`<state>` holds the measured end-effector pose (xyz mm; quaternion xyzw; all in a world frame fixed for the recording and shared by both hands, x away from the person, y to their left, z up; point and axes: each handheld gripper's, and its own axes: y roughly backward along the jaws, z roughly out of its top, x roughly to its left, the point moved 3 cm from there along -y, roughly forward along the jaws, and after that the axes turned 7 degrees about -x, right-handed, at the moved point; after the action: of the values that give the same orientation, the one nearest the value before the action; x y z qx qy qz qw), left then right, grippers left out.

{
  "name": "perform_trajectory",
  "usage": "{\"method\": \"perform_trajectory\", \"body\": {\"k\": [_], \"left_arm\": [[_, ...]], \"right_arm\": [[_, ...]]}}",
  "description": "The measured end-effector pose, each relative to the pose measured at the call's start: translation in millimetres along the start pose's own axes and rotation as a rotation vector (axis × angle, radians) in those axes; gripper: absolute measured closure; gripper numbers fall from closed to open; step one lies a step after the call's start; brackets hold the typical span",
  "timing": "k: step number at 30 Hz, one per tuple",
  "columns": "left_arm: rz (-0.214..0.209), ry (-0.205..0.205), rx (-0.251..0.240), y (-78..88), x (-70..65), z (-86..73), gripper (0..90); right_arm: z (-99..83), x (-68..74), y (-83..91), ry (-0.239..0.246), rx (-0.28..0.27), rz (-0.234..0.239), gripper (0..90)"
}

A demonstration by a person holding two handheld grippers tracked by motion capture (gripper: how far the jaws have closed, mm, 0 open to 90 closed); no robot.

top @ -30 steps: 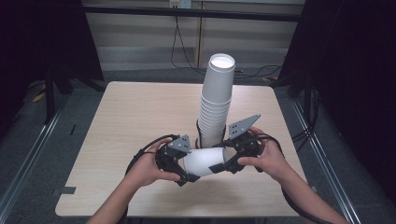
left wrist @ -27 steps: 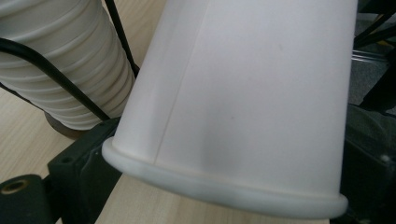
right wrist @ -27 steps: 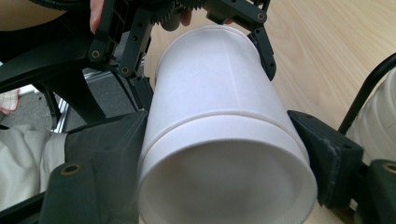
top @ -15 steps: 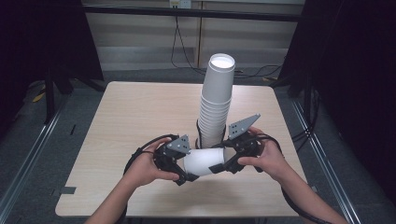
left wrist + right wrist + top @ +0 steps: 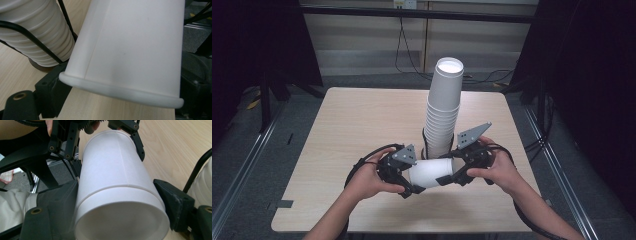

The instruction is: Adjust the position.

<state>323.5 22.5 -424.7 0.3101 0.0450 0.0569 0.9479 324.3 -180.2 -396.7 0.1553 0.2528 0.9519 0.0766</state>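
At the left of the high view, the left gripper [image 5: 408, 181], a black hinged tool with a grey three-cornered plate on top, sits in the person's left hand [image 5: 371, 181]. Its jaws have just been closing and now clamp the rolled-rim end of the white paper cup [image 5: 430, 171], a smooth, matte, tapering tube that lies on its side between the two claws, just above the pale wood-grain table [image 5: 362, 120].

The left gripper view brings out the cup's thick rolled lip and a faint vertical seam down its wall [image 5: 130, 45], with one black jaw pressed against the rim at lower left.

Just behind the cup, beyond both claws, rises the tall stack of white paper cups [image 5: 443, 110], ribbed by its many nested rims and leaning slightly; a thin black wire stand runs up beside it.

To the right, the right gripper [image 5: 451, 178], held in the right hand [image 5: 494, 170], is clamped on the cup's narrow base end; its jaws have just been opening slightly, yet the pads press both sides. The right gripper view shows the recessed bottom [image 5: 120, 220] and a raised band around the wall, with the left gripper's jaws at the far end.
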Motion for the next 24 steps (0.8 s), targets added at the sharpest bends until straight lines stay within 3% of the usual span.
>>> {"method": "perform_trajectory", "body": {"k": [2,7,11,19,22,24], "left_arm": [[-0.005,0.009,-0.006,0.3,-0.5,0.4,12.8],[0.003,0.004,0.008,0.8,-0.6,1.7,12.7],[0.0,0.009,0.03,1.3,1.1,-0.1,12.7],[-0.005,0.01,0.058,2.1,1.2,-0.8,12.8],[-0.005,0.009,0.069,1.9,0.0,-0.6,12.7],[-0.004,0.01,0.076,1.4,-0.6,-0.6,12.7]], "right_arm": [[-1.0,-1.5,0.3,-0.026,-0.016,0.005,22.7],[-1.7,-1.6,-0.1,-0.027,-0.01,0.0,21.2],[-1.3,-2.1,1.1,0.015,0.025,-0.037,19.7],[-2.1,-3.2,4.4,0.036,0.071,-0.032,18.8],[-2.1,-2.1,5.2,0.102,0.141,-0.034,16.8],[-2.3,-1.6,5.4,0.106,0.165,-0.033,16.8]]}}
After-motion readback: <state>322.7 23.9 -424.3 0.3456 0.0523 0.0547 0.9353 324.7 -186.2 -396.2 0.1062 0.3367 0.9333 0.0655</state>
